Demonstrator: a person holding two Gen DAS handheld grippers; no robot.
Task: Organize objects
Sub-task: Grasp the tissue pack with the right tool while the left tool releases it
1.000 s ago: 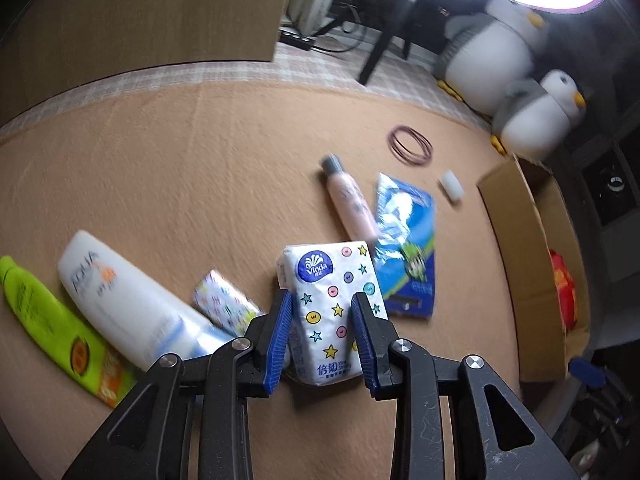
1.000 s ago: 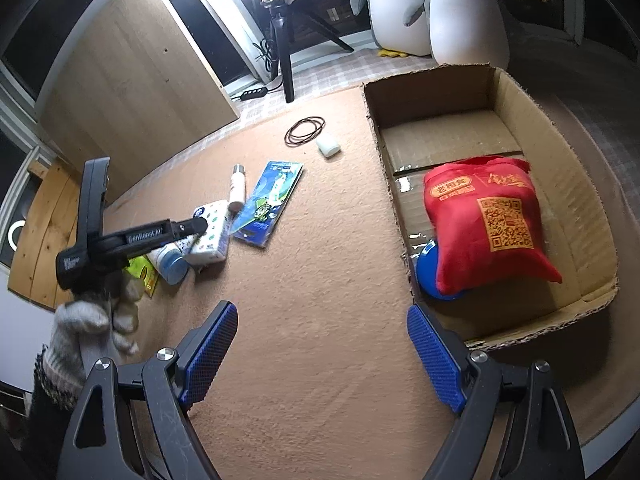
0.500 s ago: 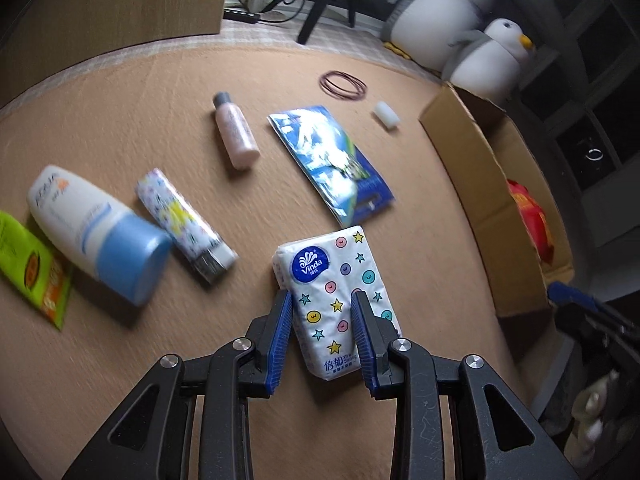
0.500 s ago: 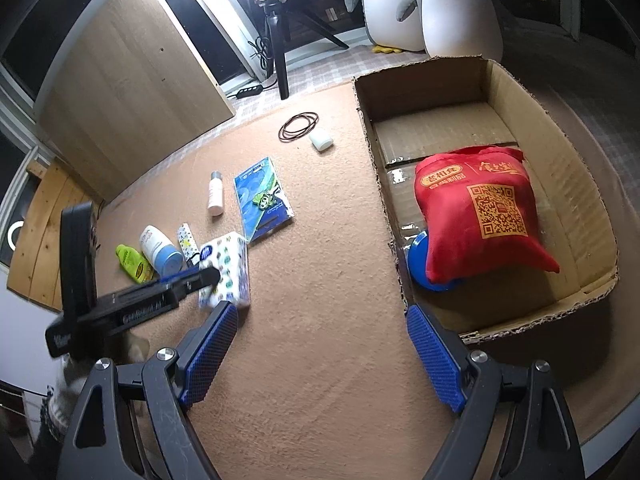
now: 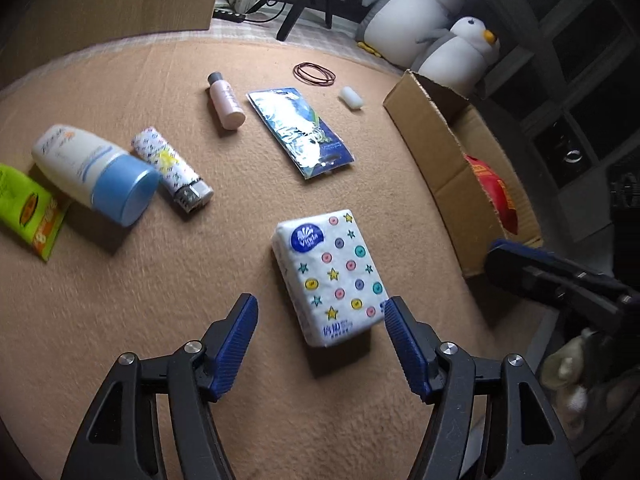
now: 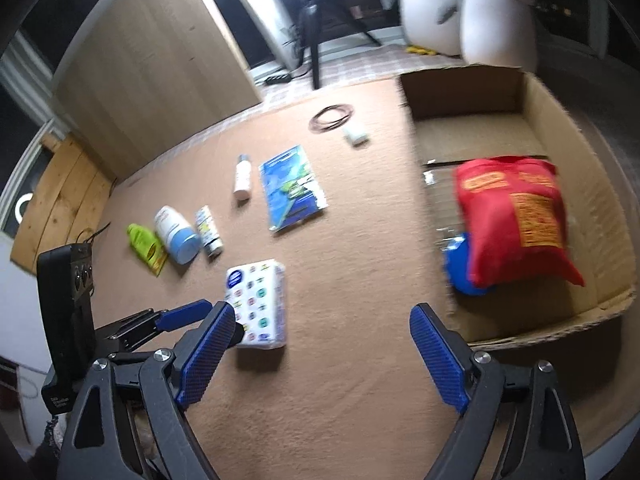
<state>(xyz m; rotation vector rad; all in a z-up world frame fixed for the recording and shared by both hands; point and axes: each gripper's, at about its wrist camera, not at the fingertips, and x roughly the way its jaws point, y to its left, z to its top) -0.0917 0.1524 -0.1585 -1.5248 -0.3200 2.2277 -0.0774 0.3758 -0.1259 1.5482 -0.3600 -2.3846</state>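
the left gripper [image 5: 320, 320] sits at the bottom of the left wrist view with its jaws opening; the tissue pack [image 5: 330, 276] lies flat on the tan carpet [image 5: 120, 300] between the blue pads [image 5: 238, 340], and neither pad presses on it, though the right pad's tip stands just beside the pack's lower corner. in the right wrist view the right gripper [image 6: 320, 348] stands wide apart over bare carpet with nothing between its jaws, and its left finger covers the pack's lower left corner. the cardboard box [image 6: 612, 308] fills the right of that frame, motion-blurred, so the print on the red bag [image 6: 516, 220] inside cannot be read; a blue object [image 6: 460, 268] under the bag is mostly hidden. in the left wrist view the box is cut by the dark right edge. left of centre lie a white bottle with a blue cap [image 5: 96, 172], a patterned lighter [image 5: 172, 170] just beside it, and a green sachet [image 5: 24, 208] cropped at the left edge. farther up are a pink bottle [image 5: 226, 100], a blue packet [image 5: 300, 132], dark hair ties [image 5: 314, 74] and a small white object [image 5: 351, 98] too small to identify.
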